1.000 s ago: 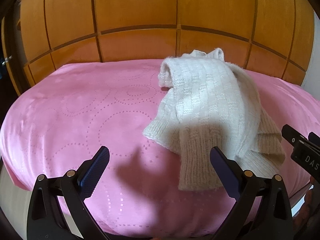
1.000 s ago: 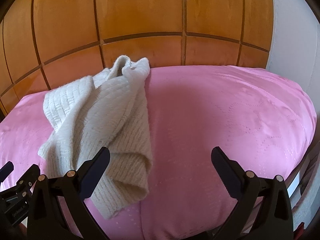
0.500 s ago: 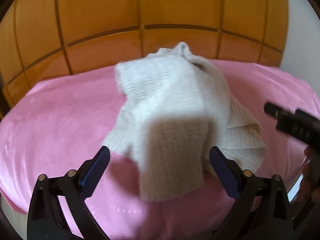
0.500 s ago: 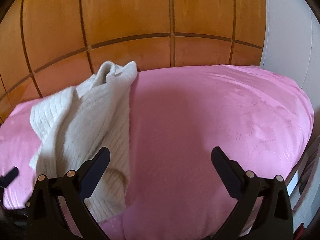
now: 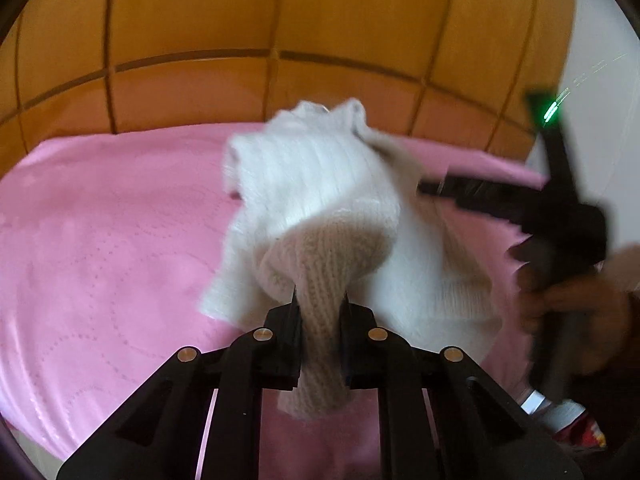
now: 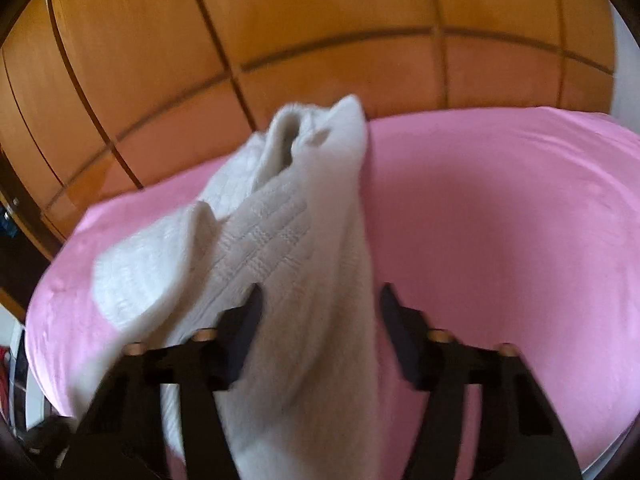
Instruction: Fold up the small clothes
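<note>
While both sets of jaws are closing, the left gripper (image 5: 319,300) at bottom centre already pinches a ribbed strip of the cream knit garment (image 5: 320,200). Right gripper (image 6: 318,300) is about half open; fabric lies between its fingers, pads not clearly pressing. Garment is bunched mid-frame on the pink bedcover (image 5: 100,240), wooden panelling (image 6: 320,20) across the top.

Pink bed (image 5: 100,240) carries a crumpled cream knit sweater (image 5: 320,184)
</note>
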Motion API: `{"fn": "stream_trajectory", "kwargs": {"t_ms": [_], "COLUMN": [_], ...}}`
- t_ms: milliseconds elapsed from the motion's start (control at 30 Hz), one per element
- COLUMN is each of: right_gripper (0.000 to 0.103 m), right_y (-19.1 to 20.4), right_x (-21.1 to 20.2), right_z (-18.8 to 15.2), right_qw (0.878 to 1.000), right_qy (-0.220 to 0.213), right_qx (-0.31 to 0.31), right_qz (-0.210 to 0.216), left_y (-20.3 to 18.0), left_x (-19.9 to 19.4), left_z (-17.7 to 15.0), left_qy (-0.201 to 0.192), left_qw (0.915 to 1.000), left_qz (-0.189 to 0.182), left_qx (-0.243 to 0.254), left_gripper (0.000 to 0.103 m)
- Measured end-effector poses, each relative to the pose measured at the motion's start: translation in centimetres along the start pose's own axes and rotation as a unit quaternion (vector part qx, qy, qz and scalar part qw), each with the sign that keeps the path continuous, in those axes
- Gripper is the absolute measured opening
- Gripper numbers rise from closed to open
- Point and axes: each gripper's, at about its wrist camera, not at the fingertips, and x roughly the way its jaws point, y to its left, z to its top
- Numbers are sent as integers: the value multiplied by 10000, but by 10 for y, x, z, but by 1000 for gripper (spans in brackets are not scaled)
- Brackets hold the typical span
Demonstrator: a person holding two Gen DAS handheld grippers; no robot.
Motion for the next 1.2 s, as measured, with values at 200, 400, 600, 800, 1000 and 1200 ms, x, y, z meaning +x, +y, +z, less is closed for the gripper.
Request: {"fn": "stream_trajectory", "kwargs": {"t_ms": [200,400,600,800,1000,1200], "right_gripper": [7,6,13,41,44,50], "right_y": [4,-55,-131,-87,21,76], "right_x": [6,-22,-2,-18,14,50], "right_z": [15,68,104,91,36,-19], "right_qw": [9990,9921,9803,9965,9823,9726], "right_qy": [145,-500,-320,-346,1109,1820], "right_qx": [-418,-525,152,23,-525,-508], "right_qz": [84,-1019,-1944,-761,1414,1354], "left_y": [82,199,291,303,281,246], "left_x": [-33,-37,-11,-17,-4,-13], "left_z": [47,94,123,105,75,46], "left_qy": [-466,-716,-422,-633,-380,-278], "left_qw": [9907,9668,9206,9050,9146,9311], "left_qz": [-220,796,2059,2263,2063,1848], "left_qx": [-1259,-2318,-3291,-3546,-3458,-3133], "left_gripper": [13,12,20,72,72,72]}}
